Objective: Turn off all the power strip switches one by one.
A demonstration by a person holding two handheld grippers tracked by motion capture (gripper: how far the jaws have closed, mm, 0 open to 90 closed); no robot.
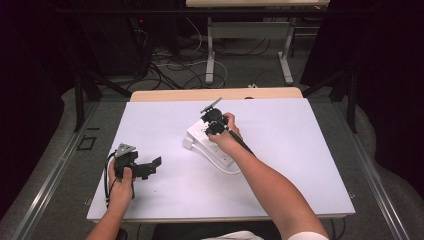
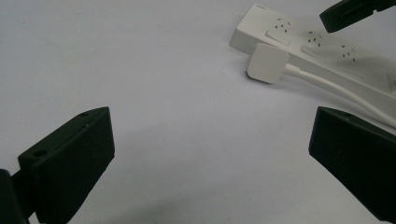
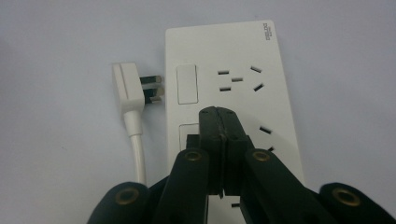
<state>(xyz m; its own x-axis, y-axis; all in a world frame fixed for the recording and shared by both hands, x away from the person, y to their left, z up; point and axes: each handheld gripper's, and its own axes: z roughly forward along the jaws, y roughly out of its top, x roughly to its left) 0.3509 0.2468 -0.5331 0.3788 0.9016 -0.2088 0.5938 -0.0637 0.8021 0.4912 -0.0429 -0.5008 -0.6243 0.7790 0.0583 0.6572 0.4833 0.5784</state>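
Pressing: right tongs (image 3: pixel 218 122) clenched empty, tips on power strip (image 3: pixel 233 56) by a rocker switch. Plug (image 3: pixel 128 88) lies unplugged beside. Left tongs (image 2: pixel 210 158) released, idle. Next, likely grab plug.

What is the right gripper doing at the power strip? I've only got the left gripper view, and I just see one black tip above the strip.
Observer: The right gripper is shut with nothing in it. Its tips are at the second rocker switch of the power strip. I can't tell whether they press it.
Operator: Is the plug in a socket?
Observer: No. The plug lies on its side beside the strip, with its prongs bare and pointing at the strip's edge.
Operator: Where's my left gripper relative to that?
Observer: In the high view the left gripper is near the front left of the table, well apart from the strip.
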